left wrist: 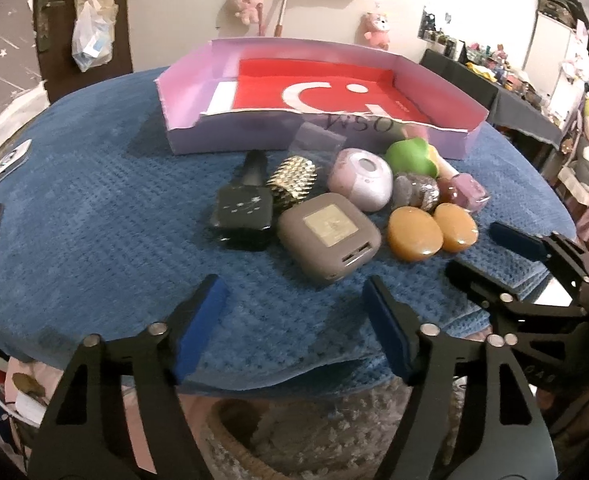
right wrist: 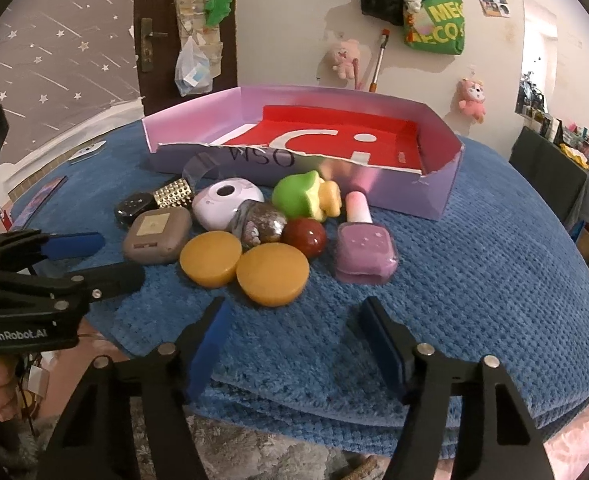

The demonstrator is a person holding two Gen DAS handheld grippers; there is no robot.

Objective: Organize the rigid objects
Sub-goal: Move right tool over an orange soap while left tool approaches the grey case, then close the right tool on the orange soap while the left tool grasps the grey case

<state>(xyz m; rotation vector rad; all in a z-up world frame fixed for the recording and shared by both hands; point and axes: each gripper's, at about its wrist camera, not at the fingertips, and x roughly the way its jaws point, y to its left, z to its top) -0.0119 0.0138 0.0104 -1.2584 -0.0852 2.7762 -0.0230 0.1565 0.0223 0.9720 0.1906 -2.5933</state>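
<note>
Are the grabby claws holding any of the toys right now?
No. The left hand-held gripper and the right hand-held gripper are both open and empty, short of the pile.

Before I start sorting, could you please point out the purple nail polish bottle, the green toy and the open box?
purple nail polish bottle (right wrist: 364, 254): right wrist view, its square body.
green toy (right wrist: 294, 196): right wrist view, its rounded side.
open box (right wrist: 438, 194): right wrist view, its front wall.

Objects clustered on cloth, box behind.

Blue towel-covered table, lilac box, clustered trinkets
</note>
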